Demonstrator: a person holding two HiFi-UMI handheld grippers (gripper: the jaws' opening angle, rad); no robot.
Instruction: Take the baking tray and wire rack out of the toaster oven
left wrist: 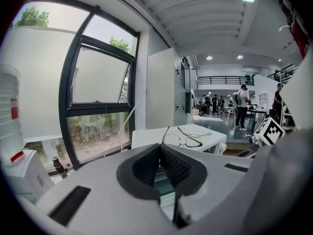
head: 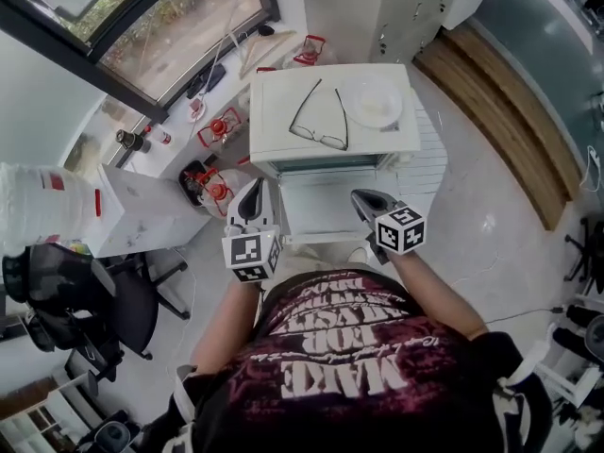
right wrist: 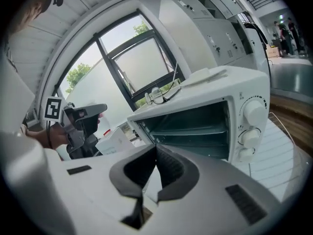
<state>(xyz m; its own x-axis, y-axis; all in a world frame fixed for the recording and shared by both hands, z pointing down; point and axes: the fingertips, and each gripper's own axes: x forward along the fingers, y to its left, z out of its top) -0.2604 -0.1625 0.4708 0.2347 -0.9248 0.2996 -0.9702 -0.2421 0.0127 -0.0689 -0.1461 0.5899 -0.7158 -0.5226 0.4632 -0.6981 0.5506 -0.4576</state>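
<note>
1. Nearest us, at bottom centre, is the person's black T-shirt with pink print [head: 349,347].
2. Far left is a black office chair [head: 142,314], well apart from the oven.
3. The pale grey left gripper [head: 251,196] with its marker cube has its jaws pressed together, nothing between them. It is just left of the oven door and apart from it.
4. In the centre is a white boxy toaster oven [head: 330,154], its drop-down door [head: 321,206] open flat toward us.
5. Inside the cavity is a dark flat shelf [right wrist: 195,129] at mid height. We can't tell whether it is the tray or the rack.
6. On the oven top, thin-rimmed spectacles [head: 319,119] lie to the left and a white round dish [head: 373,102] to the right, apart.
7. The matching right gripper [head: 366,201] has closed jaws and is empty. It is at the door's right edge, pointing at the oven.
</note>
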